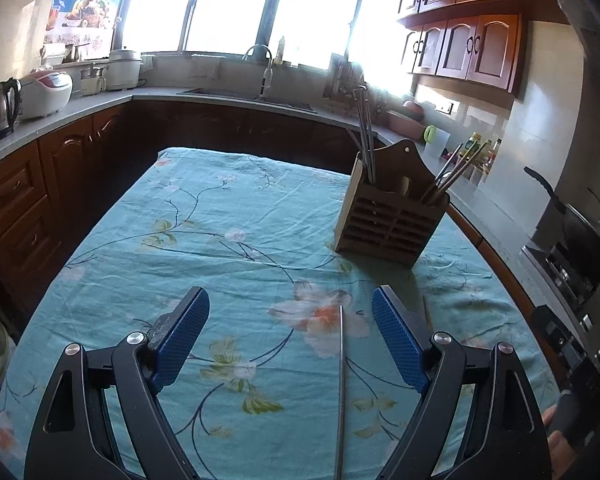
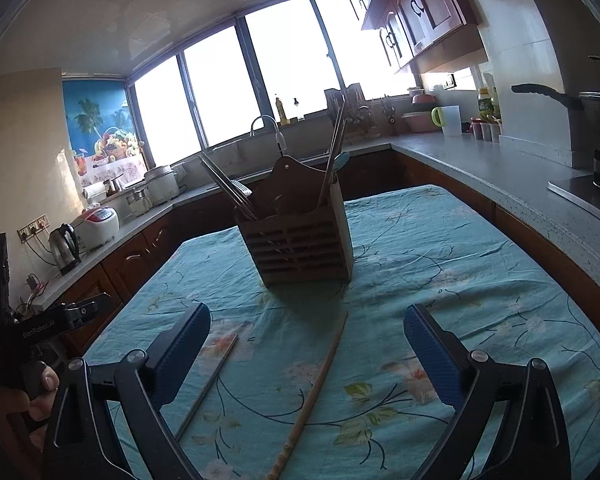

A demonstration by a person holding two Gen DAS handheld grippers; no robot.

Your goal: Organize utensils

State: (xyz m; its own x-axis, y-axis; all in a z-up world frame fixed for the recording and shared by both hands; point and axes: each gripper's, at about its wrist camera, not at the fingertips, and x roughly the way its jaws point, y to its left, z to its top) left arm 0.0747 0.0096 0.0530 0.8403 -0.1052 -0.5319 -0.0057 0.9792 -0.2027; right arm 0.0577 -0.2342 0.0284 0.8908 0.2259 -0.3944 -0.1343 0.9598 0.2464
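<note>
Left wrist view: left gripper (image 1: pixel 290 320) spread wide, empty, above the floral tablecloth (image 1: pixel 140 260). A metal chopstick (image 1: pixel 341 380) lies flat between its fingers, nearer the right one, touching neither. Wooden holder (image 1: pixel 388 216) stands further back to the right, already holding upright metal and wooden sticks in separate slots.

Right wrist view: right gripper (image 2: pixel 306 328) also spread, empty. A wooden chopstick (image 2: pixel 320 376) lies diagonally between its fingers, pointing at the holder (image 2: pixel 300 240); the metal chopstick (image 2: pixel 208 388) lies just left of it.

Risks, my read:
- Thin sticks flat on soft cloth: fingers may snag wrinkles or slide over the stick.
- Off-centre metal stick could pivot or roll on closing.
- Holder looks light; a bump on insertion could tip it.
- Both grippers sit near each other; clash possible.
</note>
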